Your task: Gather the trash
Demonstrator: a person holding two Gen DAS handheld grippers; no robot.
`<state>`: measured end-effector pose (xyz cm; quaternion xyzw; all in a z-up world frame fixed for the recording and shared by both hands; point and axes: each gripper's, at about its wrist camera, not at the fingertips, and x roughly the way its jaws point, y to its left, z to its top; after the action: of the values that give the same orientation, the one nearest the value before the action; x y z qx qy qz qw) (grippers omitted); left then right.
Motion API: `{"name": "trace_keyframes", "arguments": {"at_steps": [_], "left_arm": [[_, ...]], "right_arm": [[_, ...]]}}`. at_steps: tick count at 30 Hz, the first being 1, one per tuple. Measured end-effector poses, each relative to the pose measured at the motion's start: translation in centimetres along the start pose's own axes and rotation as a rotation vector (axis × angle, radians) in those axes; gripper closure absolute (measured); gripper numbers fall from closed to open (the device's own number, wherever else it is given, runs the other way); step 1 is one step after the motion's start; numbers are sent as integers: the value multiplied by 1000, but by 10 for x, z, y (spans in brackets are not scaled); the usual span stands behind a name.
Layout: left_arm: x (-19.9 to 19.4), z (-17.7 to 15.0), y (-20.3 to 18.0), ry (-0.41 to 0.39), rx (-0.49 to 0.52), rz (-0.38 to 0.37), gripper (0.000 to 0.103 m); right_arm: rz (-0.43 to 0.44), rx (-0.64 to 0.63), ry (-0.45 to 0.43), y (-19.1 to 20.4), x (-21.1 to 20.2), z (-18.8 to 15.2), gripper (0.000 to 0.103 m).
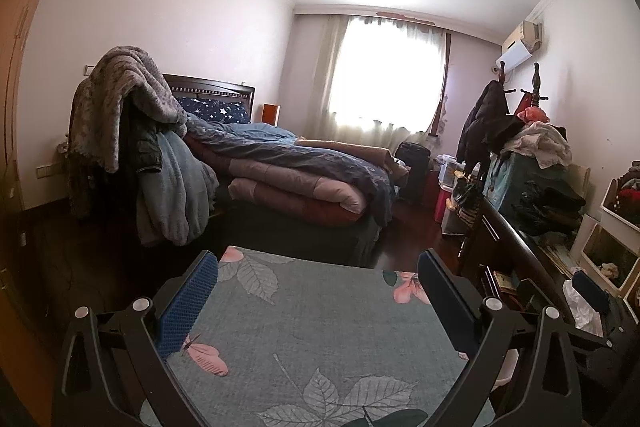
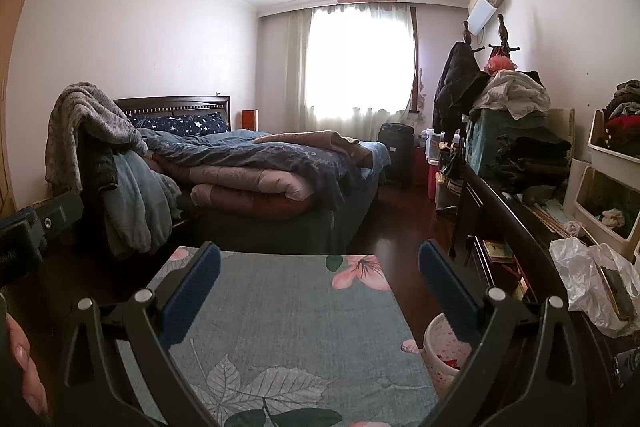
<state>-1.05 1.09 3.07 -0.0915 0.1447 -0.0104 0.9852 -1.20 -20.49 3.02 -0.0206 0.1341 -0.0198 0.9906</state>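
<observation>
My left gripper (image 1: 318, 267) is open and empty, held above a teal cloth with leaf and pink flower print (image 1: 316, 331). My right gripper (image 2: 319, 259) is open and empty above the same cloth (image 2: 288, 327). A small white bin with pink specks (image 2: 442, 351) stands just right of the cloth, below my right gripper's right finger. A crumpled clear plastic bag (image 2: 580, 275) lies on the dark dresser at the right; it also shows in the left wrist view (image 1: 582, 307). The left gripper's body shows at the left edge of the right wrist view (image 2: 28, 239).
A bed piled with quilts (image 1: 296, 179) fills the middle of the room. A chair draped with blankets (image 1: 132, 147) stands left of it. A dark dresser (image 2: 504, 223) with clothes and white storage bins (image 2: 608, 195) lines the right wall. Dark wood floor (image 2: 400, 227) runs between bed and dresser.
</observation>
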Motion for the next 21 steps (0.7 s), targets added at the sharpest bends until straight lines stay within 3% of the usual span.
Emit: {"name": "trace_keyframes", "arguments": {"at_steps": [21], "left_arm": [[8,-1,0,0,-1,-35,4]], "right_arm": [[-7,2,30,-3,10,-12,3]]}}
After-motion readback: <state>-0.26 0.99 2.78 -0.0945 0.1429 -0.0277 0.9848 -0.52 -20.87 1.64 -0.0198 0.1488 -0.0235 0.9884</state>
